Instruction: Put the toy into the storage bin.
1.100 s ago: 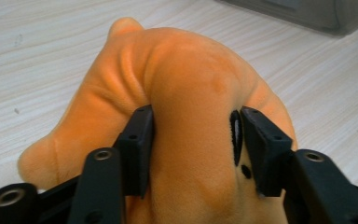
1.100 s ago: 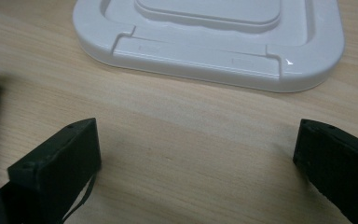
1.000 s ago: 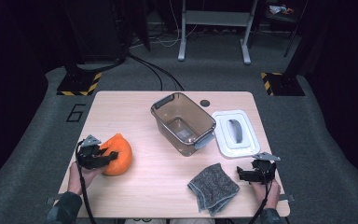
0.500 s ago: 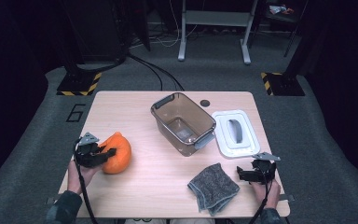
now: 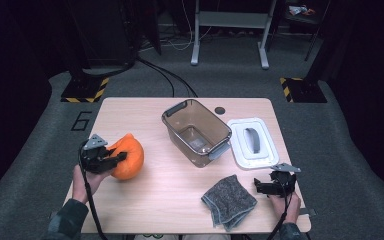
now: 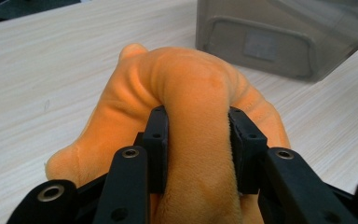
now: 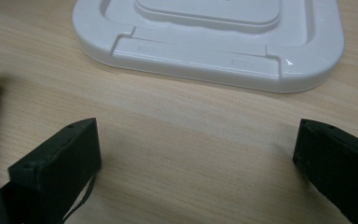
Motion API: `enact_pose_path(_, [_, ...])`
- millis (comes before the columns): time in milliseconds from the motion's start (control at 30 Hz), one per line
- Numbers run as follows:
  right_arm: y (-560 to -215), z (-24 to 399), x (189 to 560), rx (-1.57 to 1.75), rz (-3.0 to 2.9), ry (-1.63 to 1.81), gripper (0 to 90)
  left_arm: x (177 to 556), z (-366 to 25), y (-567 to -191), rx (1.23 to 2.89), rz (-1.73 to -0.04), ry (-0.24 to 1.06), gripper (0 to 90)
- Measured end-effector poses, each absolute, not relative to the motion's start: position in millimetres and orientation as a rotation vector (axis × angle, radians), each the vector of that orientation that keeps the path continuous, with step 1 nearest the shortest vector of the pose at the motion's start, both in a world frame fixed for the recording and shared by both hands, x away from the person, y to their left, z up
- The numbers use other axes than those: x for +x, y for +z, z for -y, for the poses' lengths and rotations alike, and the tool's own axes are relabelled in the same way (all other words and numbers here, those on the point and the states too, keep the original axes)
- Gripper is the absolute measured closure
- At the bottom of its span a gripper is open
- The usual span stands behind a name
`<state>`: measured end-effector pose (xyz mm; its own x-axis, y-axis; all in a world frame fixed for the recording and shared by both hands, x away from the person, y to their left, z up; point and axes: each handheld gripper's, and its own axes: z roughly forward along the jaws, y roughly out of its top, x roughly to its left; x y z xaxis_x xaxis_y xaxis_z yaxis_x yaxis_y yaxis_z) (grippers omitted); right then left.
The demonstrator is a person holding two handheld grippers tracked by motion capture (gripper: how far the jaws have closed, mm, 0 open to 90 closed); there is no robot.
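Note:
An orange plush toy (image 5: 134, 156) is at the table's left, just off the wood. My left gripper (image 5: 121, 157) is shut on a fold of the plush toy (image 6: 186, 79), with both black pads (image 6: 157, 140) pressed into the fabric. Its jaws closed further on the toy within the last second. My right gripper (image 5: 257, 186) rests low at the front right of the table, and in its own view the right gripper (image 7: 196, 140) is open over bare wood with nothing between the jaws.
A clear brown container (image 5: 172, 112) stands open mid-table and shows ahead of the toy as the container (image 6: 279, 42). Its white lid (image 5: 240, 150) lies to the right, just beyond the right jaws as the lid (image 7: 205, 51). A grey cloth (image 5: 228, 201) lies at the front.
The left gripper has risen a little with the orange plush toy held in it. The right gripper, the container, the lid and the cloth have not moved.

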<state>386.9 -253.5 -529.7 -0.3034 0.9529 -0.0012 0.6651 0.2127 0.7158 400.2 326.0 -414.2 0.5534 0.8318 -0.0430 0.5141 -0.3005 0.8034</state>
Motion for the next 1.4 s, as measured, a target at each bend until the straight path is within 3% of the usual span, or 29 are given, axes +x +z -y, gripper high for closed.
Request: enact_pose_path(1400, [-530, 253, 387, 1.498, -2.045, 0.863, 0.1, 447, -271, -350, 2.026, -0.932, 0.542, 64.3])
